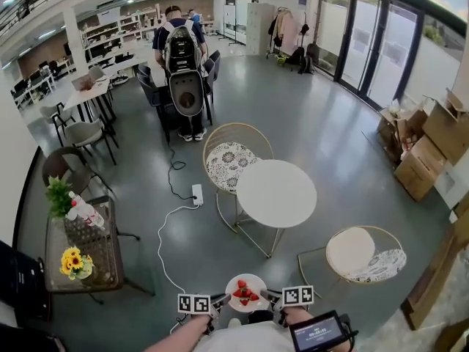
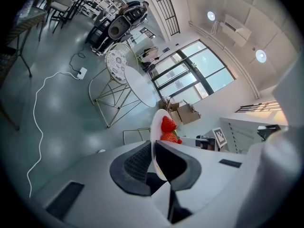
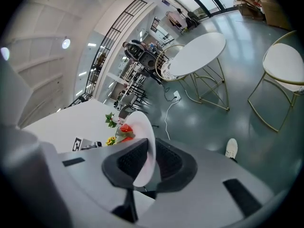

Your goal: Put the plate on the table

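Note:
A small white plate (image 1: 246,290) with red strawberries (image 1: 245,294) on it hangs in the air close to my body, above the grey floor. My left gripper (image 1: 218,301) is shut on the plate's left rim, and my right gripper (image 1: 272,297) is shut on its right rim. In the left gripper view the plate (image 2: 156,127) stands edge-on between the jaws, with the strawberries (image 2: 168,129) beyond. The right gripper view shows the plate (image 3: 145,146) the same way, berries (image 3: 124,131) behind it. The round white table (image 1: 276,192) stands ahead, about a step away.
A patterned wire chair (image 1: 229,161) stands behind the table and another chair (image 1: 360,254) to its right. A glass side table (image 1: 82,249) with flowers stands at left. A white cable and power strip (image 1: 196,193) lie on the floor. Cardboard boxes (image 1: 425,147) sit at right. A person (image 1: 178,50) stands far off.

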### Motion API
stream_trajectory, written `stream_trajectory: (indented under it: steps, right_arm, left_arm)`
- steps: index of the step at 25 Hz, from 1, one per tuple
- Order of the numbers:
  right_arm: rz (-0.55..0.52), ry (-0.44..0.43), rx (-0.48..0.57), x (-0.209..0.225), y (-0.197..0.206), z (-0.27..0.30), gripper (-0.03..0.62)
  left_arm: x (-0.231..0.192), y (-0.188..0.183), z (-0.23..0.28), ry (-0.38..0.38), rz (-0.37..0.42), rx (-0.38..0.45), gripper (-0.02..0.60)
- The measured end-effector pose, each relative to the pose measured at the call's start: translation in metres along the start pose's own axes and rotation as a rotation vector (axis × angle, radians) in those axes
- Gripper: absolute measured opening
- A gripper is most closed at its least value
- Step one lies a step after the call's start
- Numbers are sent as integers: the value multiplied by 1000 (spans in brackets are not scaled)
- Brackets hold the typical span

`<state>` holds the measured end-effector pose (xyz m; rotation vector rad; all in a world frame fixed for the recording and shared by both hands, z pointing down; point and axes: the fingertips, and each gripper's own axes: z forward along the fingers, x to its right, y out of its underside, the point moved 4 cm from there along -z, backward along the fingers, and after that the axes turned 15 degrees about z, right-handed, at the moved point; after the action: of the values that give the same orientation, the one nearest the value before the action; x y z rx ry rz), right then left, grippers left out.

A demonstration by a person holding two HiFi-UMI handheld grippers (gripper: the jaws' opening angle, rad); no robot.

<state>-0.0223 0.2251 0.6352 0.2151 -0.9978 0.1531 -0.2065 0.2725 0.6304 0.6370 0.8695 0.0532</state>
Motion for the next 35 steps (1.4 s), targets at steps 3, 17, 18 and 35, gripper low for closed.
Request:
stream_trajectory:
  steps: [3, 17, 18, 35]
  right_arm:
    - [-13, -4, -21, -4, -9, 20, 34]
    - [-11, -9, -10, 10, -36, 19, 34]
    - [-9, -8, -2, 12, -40, 17, 34]
    - [51, -30, 4, 26, -119, 35, 34]
  left_arm:
    - [-17, -7, -4, -18, -10, 17, 18]
    - [-24, -24, 23, -12, -3, 2, 18]
    - [-23, -26, 28, -7, 3, -2, 18]
    - [-45, -93, 82, -31, 4, -51, 18]
